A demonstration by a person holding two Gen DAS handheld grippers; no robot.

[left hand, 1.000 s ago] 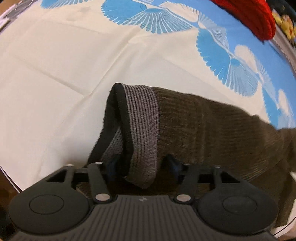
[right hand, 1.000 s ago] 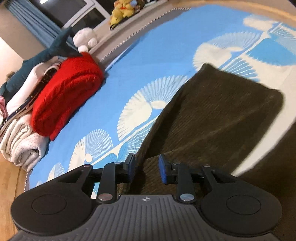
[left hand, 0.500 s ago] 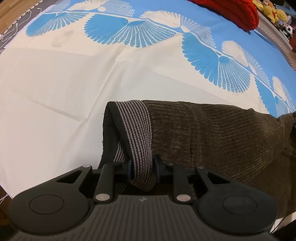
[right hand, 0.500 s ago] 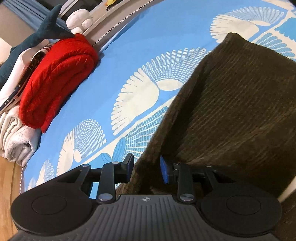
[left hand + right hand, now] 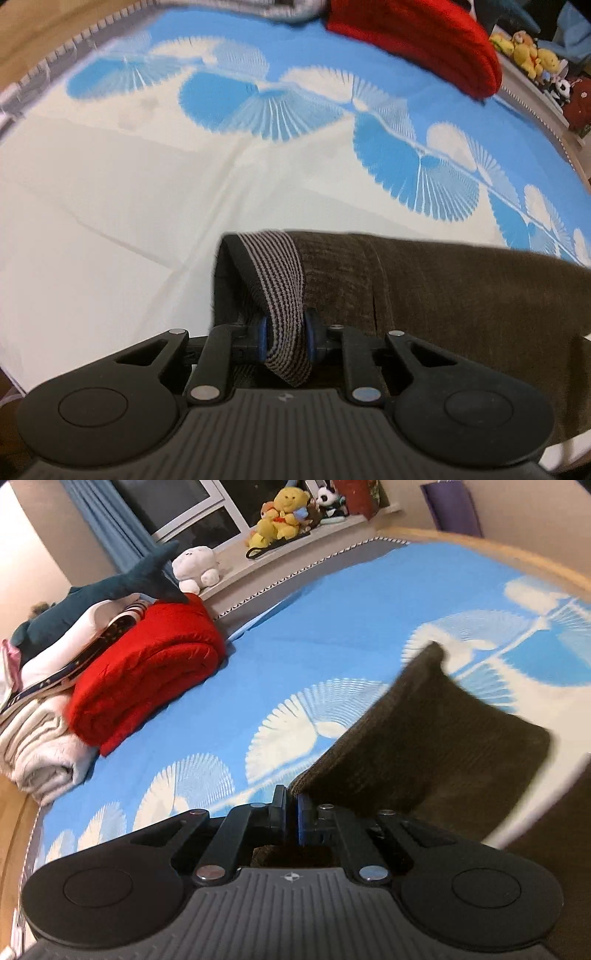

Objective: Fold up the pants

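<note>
Dark brown corduroy pants (image 5: 443, 291) lie on a bed sheet with a blue and white fan pattern. Their grey striped elastic waistband (image 5: 280, 295) stands up in the left wrist view. My left gripper (image 5: 285, 334) is shut on that waistband. In the right wrist view the pants (image 5: 436, 746) hang lifted above the sheet, blurred at the right. My right gripper (image 5: 291, 812) is shut on the pants' near edge.
A folded red blanket (image 5: 144, 672) lies on the bed at the left, also seen in the left wrist view (image 5: 417, 33). Folded white linens (image 5: 40, 753) and a plush shark (image 5: 110, 587) sit beside it. Stuffed toys (image 5: 284, 513) line the window ledge.
My left gripper closed on the waistband and my right gripper closed on the pants' edge. Both views tilted upward as the pants were lifted, showing more of the room.
</note>
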